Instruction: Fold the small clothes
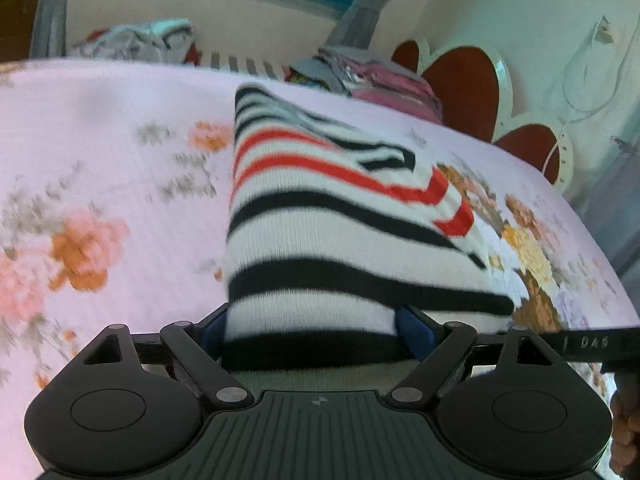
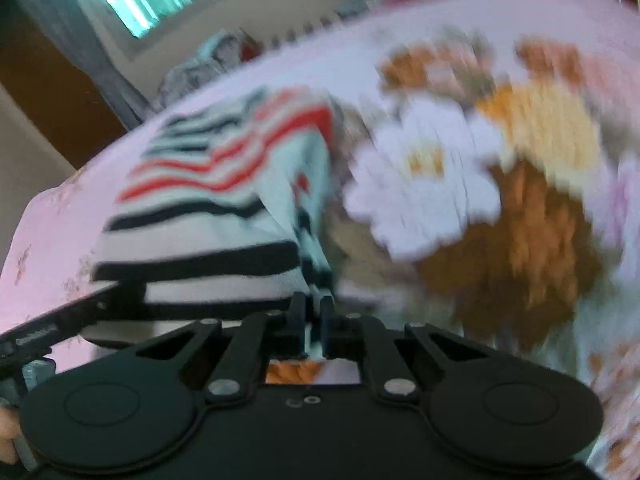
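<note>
Looking first through the left wrist view, you see the striped sweater [image 1: 320, 216] lying on the bed [image 1: 100, 168], already folded into a narrow band whose long axis runs straight away from the left gripper [image 1: 316, 332] toward the far edge of the mattress. Your left gripper stands wide, with the near end of the garment filling the space between its blue pads [image 1: 416, 330]; whether the pads press on the knit or merely flank it cannot be told from this view. Part of the right gripper's black body enters at the lower right edge, so both hands work at the same near end. Turning to the right wrist view, which is heavily blurred, you find the sweater [image 2: 208, 208] ahead and to the left of the right gripper [image 2: 312, 316], with the floral bedspread [image 2: 520, 220] filling the right of the picture. The jaws of your right gripper are closed nearly together at the sweater's near right corner; a sliver of pale material shows between them, and the blur prevents you from confirming whether it is the knit. Judge the next fold along the long axis: the near end would travel forward toward the far end, and both grippers sit level at that near end, the left centred, the right at the corner.
</note>
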Action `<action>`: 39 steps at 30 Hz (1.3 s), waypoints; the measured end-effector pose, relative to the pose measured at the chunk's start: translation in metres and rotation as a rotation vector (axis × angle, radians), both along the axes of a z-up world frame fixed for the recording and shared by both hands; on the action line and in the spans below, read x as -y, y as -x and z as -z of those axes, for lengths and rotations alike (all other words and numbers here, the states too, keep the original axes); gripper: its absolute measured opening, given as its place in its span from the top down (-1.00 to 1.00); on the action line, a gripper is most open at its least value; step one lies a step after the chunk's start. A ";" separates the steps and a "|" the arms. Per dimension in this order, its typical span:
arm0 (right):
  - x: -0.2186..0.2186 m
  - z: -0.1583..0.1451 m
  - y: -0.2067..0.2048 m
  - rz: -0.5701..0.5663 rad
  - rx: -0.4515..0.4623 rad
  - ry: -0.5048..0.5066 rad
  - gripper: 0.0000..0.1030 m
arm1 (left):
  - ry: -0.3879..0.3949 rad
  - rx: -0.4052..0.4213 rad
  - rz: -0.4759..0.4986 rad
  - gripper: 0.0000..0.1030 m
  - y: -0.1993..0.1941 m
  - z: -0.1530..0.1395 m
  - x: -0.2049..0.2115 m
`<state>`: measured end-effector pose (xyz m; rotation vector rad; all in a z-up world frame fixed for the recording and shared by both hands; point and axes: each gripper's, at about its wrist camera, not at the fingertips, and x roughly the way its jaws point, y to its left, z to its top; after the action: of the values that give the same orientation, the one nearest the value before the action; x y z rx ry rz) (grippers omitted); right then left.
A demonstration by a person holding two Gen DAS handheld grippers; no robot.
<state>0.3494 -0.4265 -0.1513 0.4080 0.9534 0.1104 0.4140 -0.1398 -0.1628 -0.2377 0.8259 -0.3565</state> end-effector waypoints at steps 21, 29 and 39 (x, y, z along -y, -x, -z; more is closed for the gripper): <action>0.002 -0.044 -0.065 0.025 0.101 -0.038 -0.14 | -0.043 0.102 0.003 -0.65 -0.019 -0.058 -0.002; 0.002 -0.033 -0.108 0.081 0.068 -0.039 -0.12 | -0.046 0.083 -0.025 -0.65 -0.060 -0.051 0.004; 0.001 -0.016 -0.144 0.076 0.056 -0.079 0.45 | 0.013 0.010 -0.105 -0.65 -0.108 -0.028 0.000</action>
<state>0.4938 -0.4278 -0.1353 0.5108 0.8791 0.0906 0.5216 -0.1401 -0.1352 -0.2895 0.7978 -0.2646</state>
